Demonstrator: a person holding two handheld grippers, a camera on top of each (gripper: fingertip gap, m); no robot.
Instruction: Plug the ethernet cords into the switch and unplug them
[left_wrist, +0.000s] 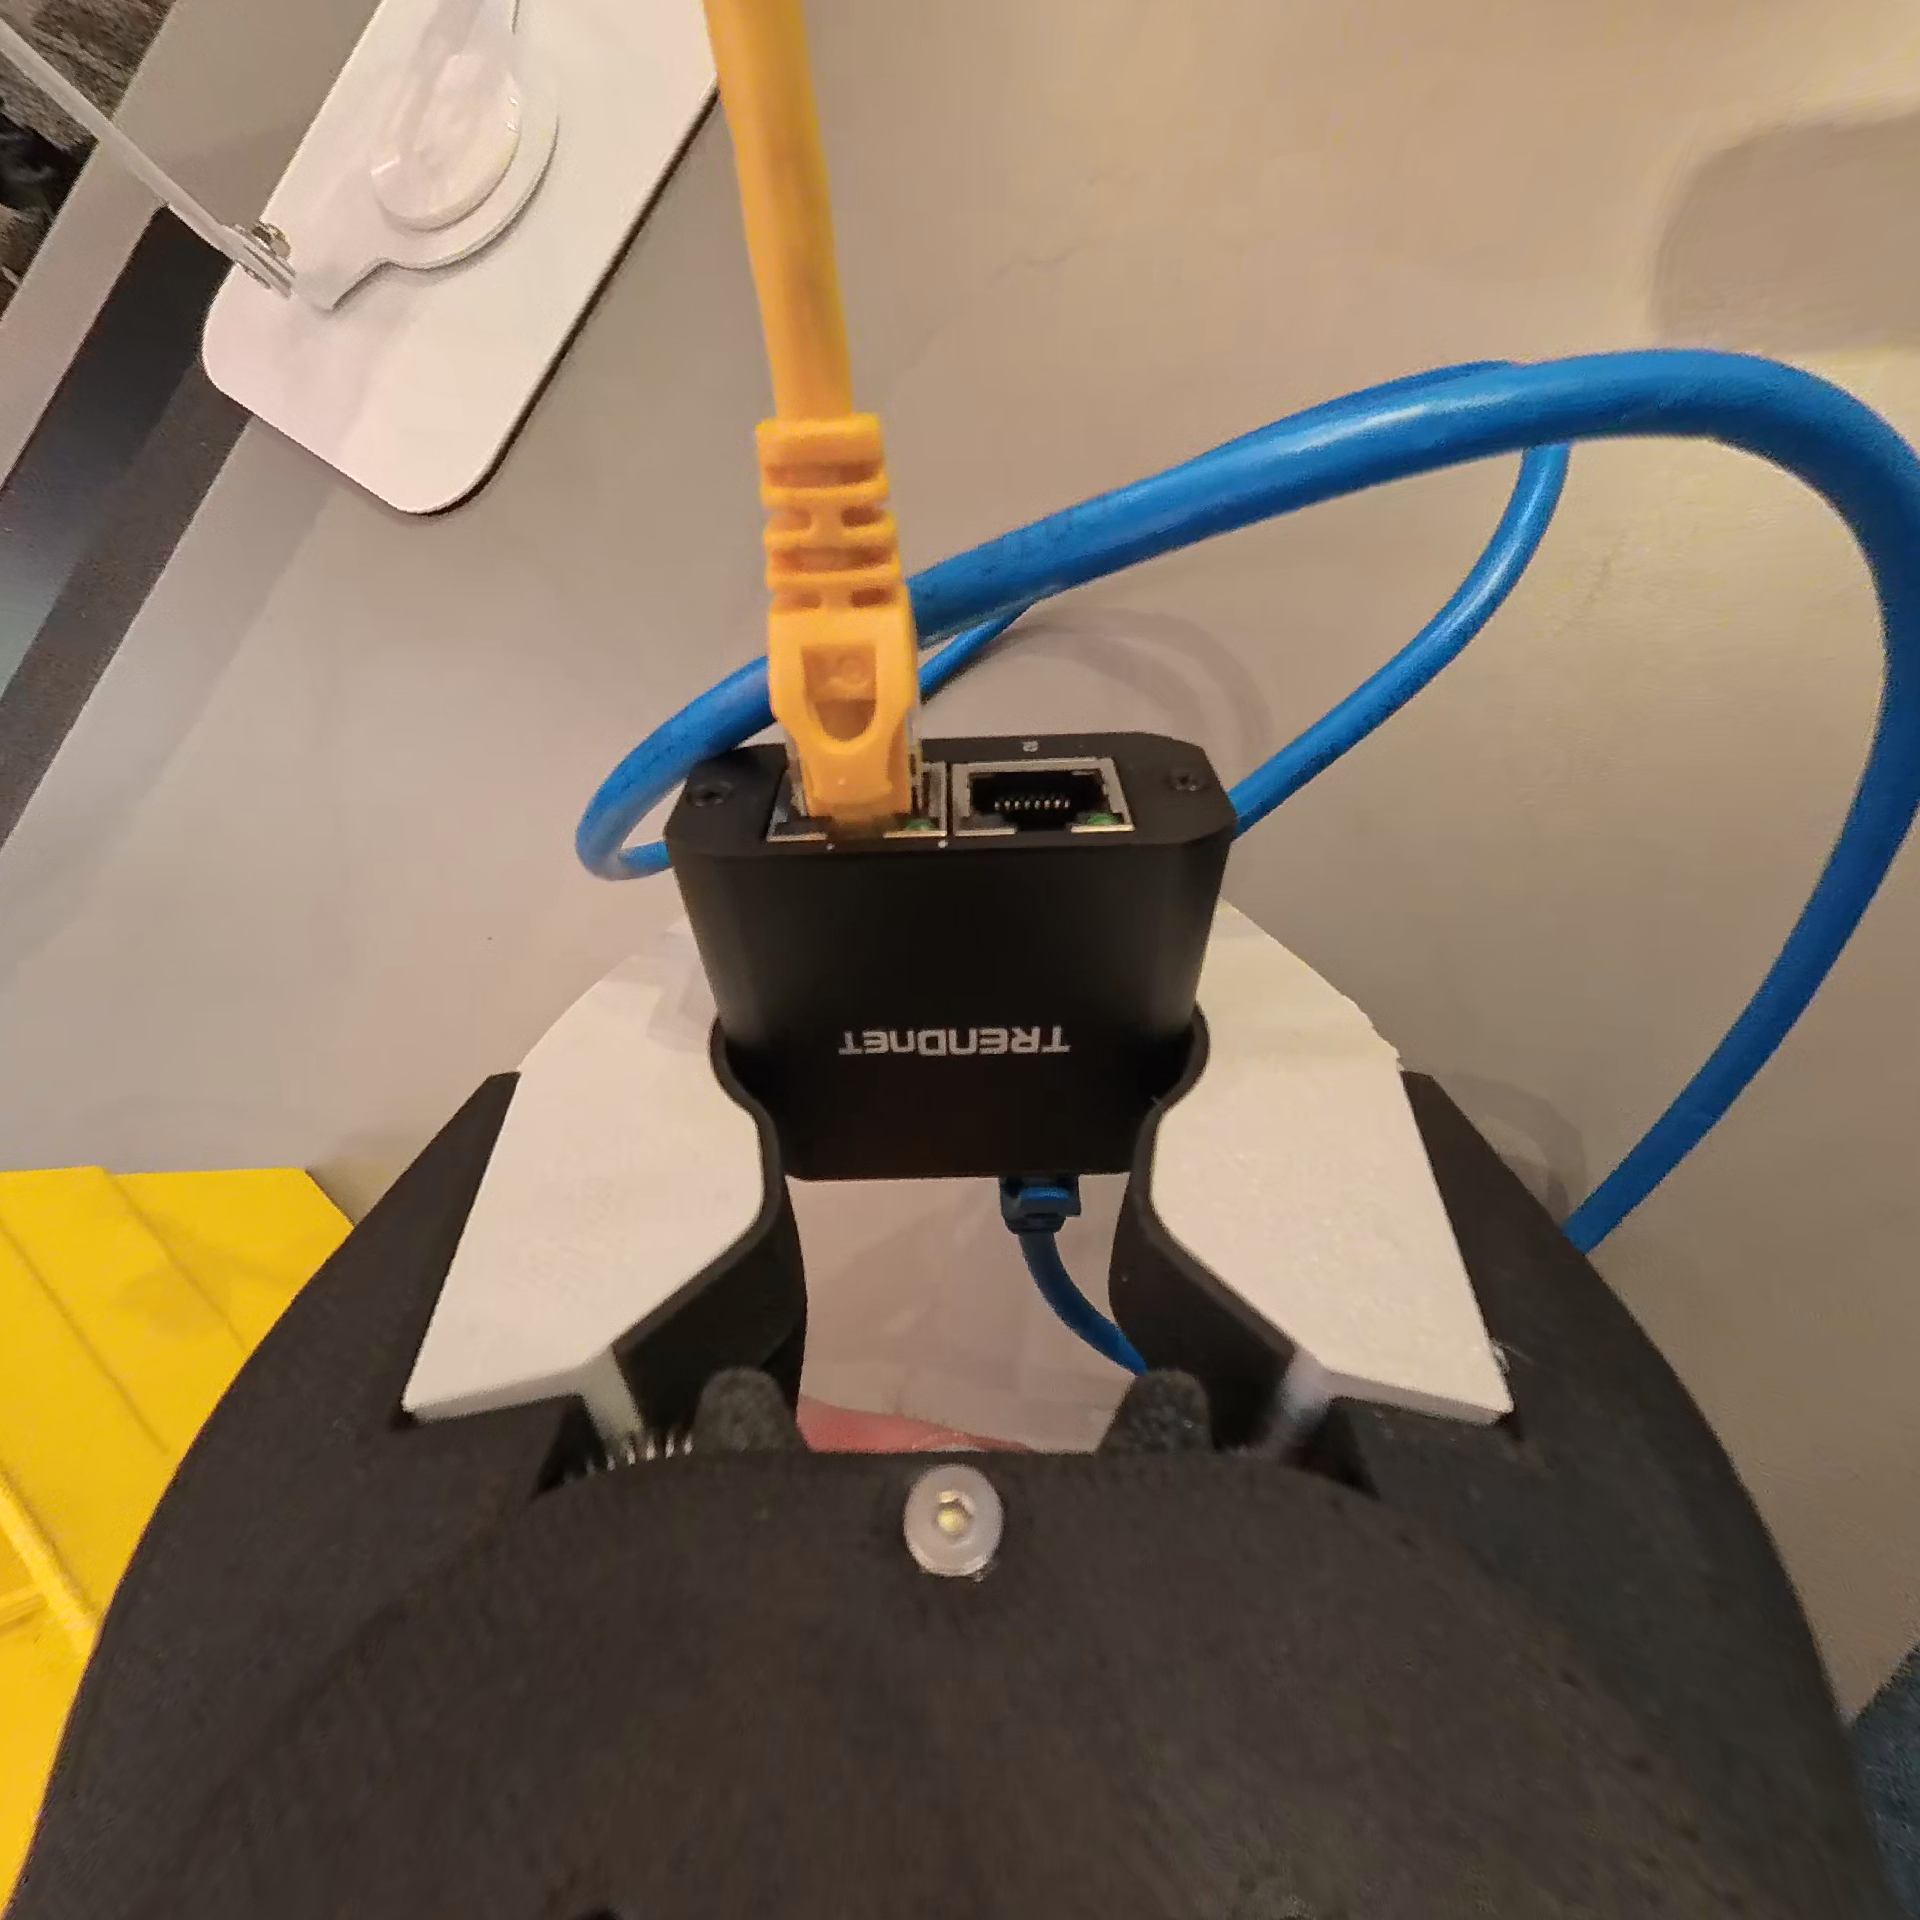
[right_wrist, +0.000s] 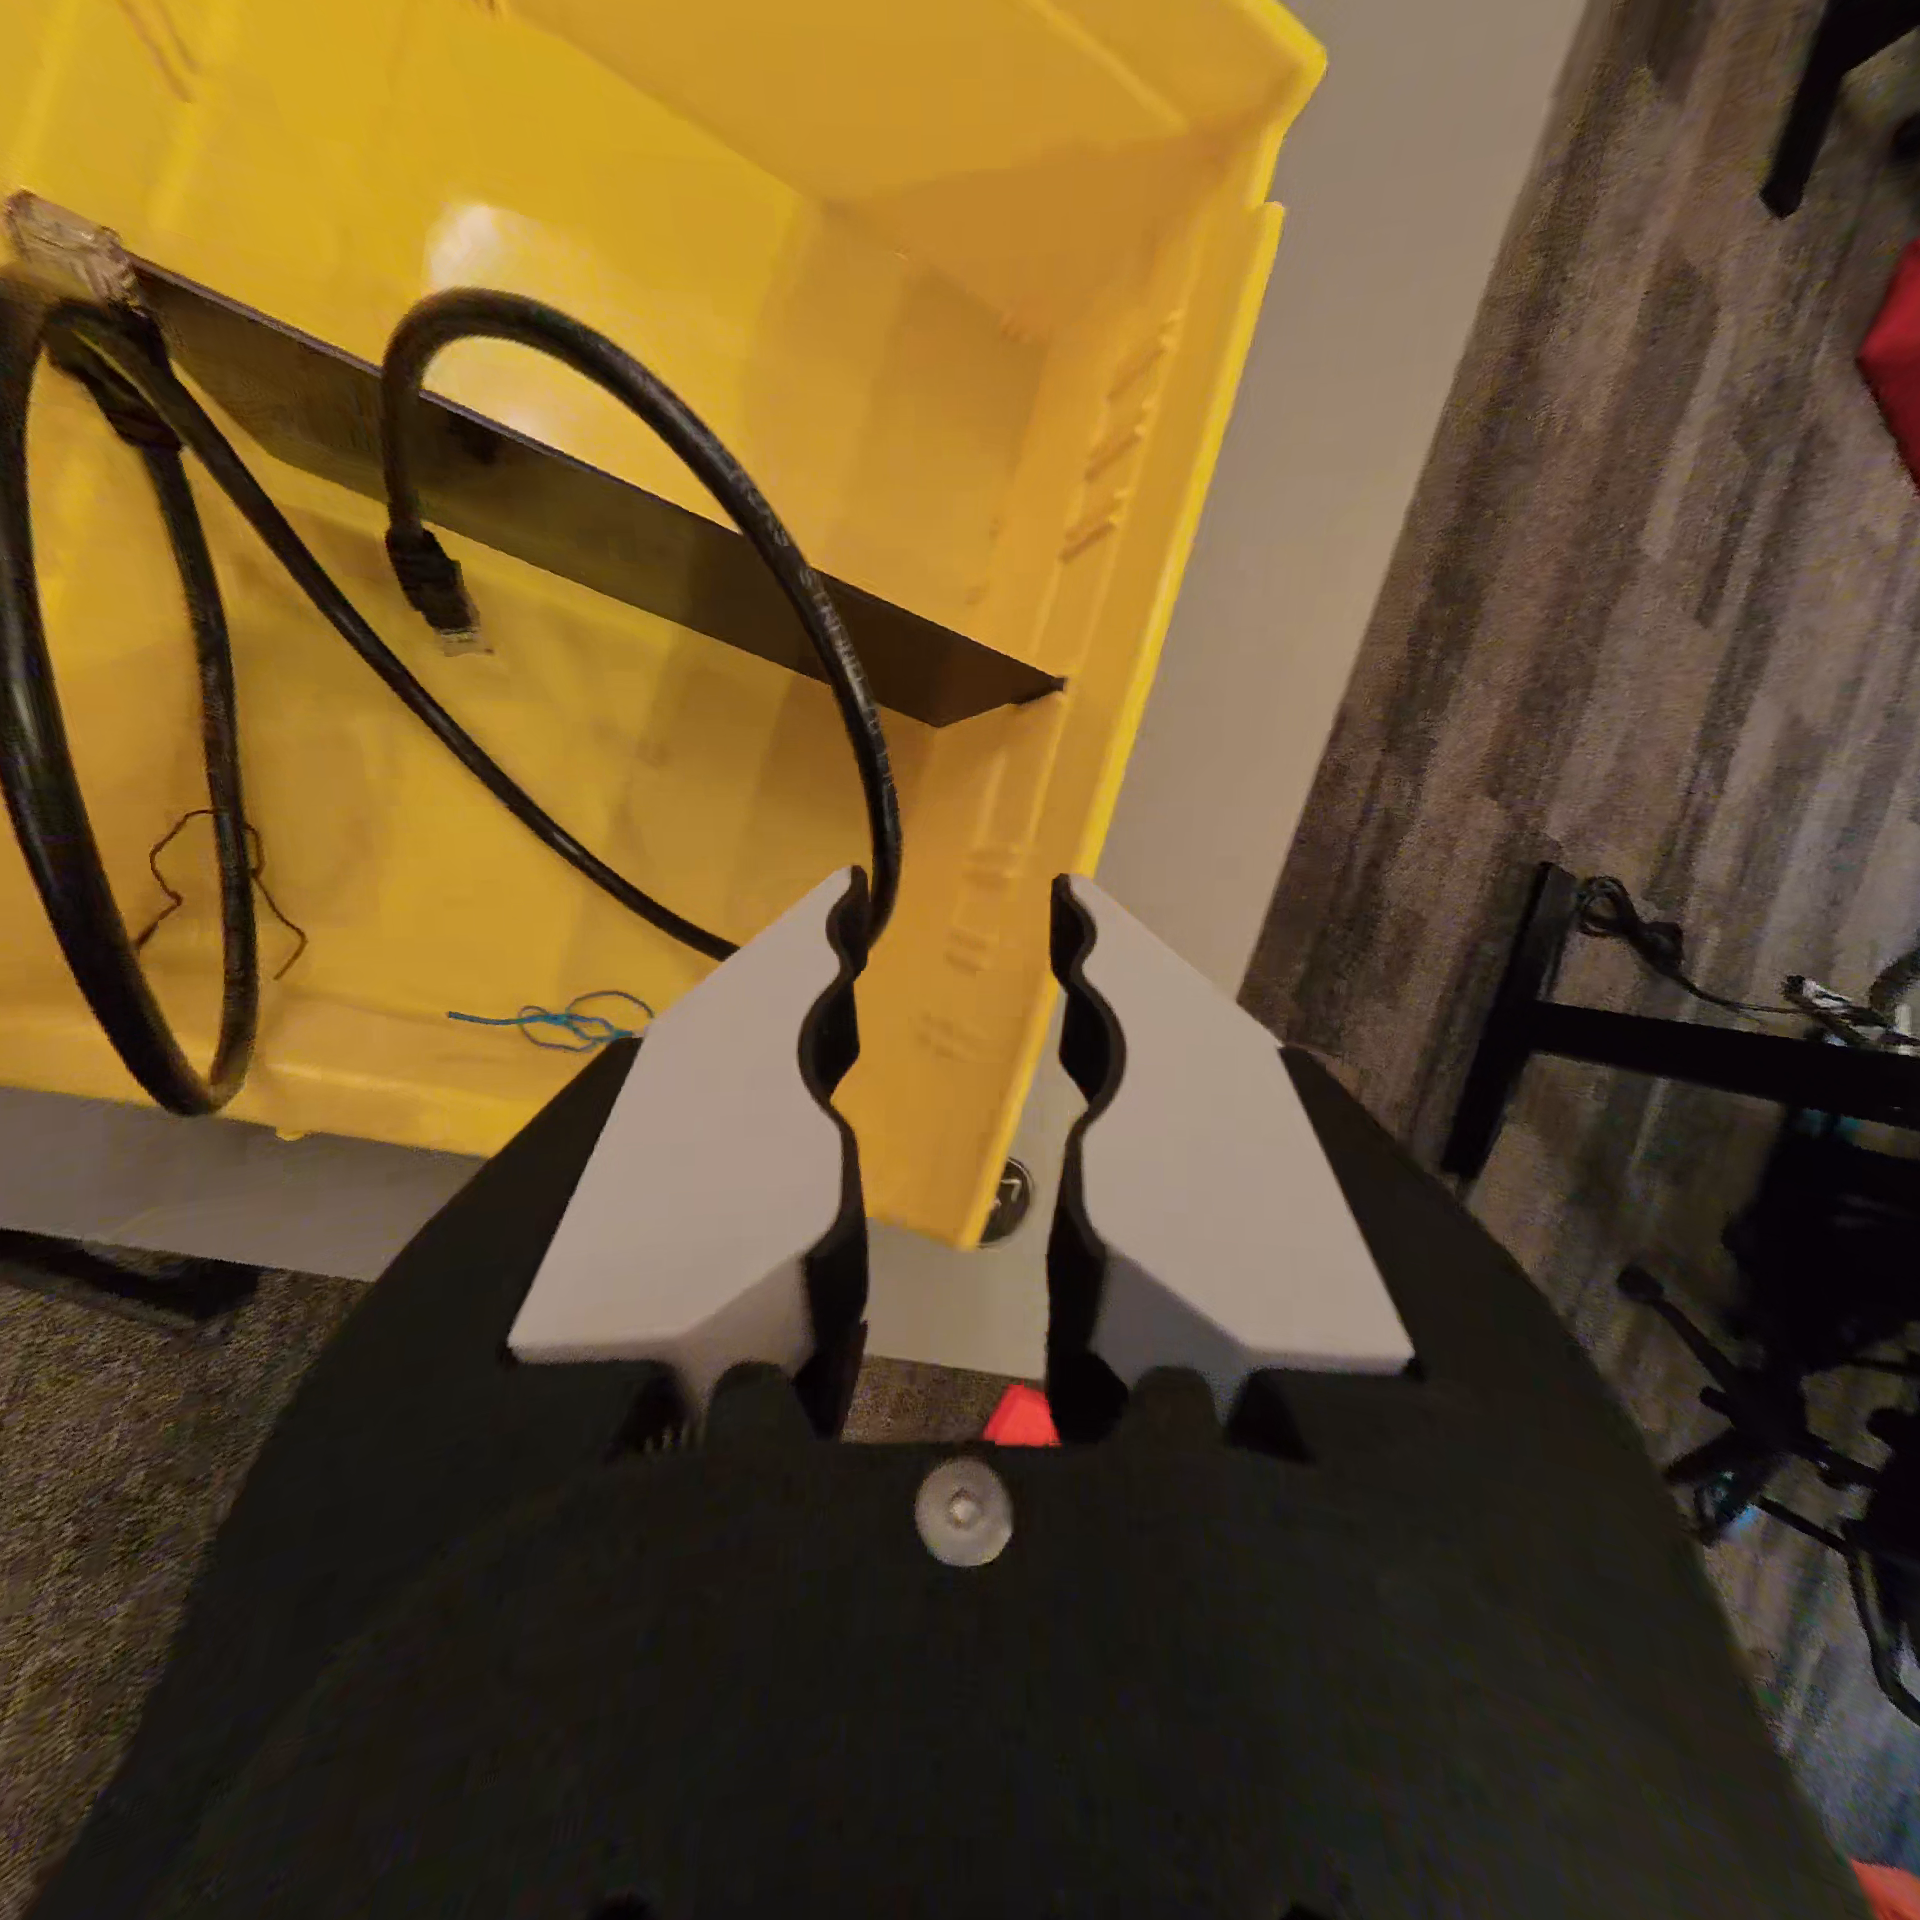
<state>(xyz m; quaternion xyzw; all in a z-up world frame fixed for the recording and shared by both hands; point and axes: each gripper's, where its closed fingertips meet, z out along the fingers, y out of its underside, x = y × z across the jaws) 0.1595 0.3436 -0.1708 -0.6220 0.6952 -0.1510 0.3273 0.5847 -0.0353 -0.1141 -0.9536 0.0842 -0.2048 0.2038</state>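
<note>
- Over on the left side, the left gripper (left_wrist: 961, 1049) has its jaws clamped on the lower body of the black switch (left_wrist: 951, 935), which stands port-face up above the grey table (left_wrist: 312, 779).
- At the switch's left port, the yellow cord (left_wrist: 821, 561) has its plug seated, or very nearly so; whether the latch has clicked cannot be told. The right port (left_wrist: 1042, 808) sits empty.
- Round the back of the switch loops the blue cord (left_wrist: 1351, 436), with one end plugged in underneath, between the jaws.
- Risk here: the hold is low on the body, so a hard pull or push at a plug could tip the switch or slide it out of the jaws. The blue loop could also snag on an incoming plug.
- Moving right, the right gripper (right_wrist: 956, 914) is released, jaws a modest gap apart and holding nothing, hovering at the rim of the yellow bin (right_wrist: 1143, 623).
- Just beside its left finger (right_wrist: 727, 1091) runs the black cord (right_wrist: 842, 644), lying looped in the bin, whether touching cannot be told.
- Risk there: closing on mid-cable instead of the plug (right_wrist: 436, 582) would leave no control for lining it up with the empty port.
</note>
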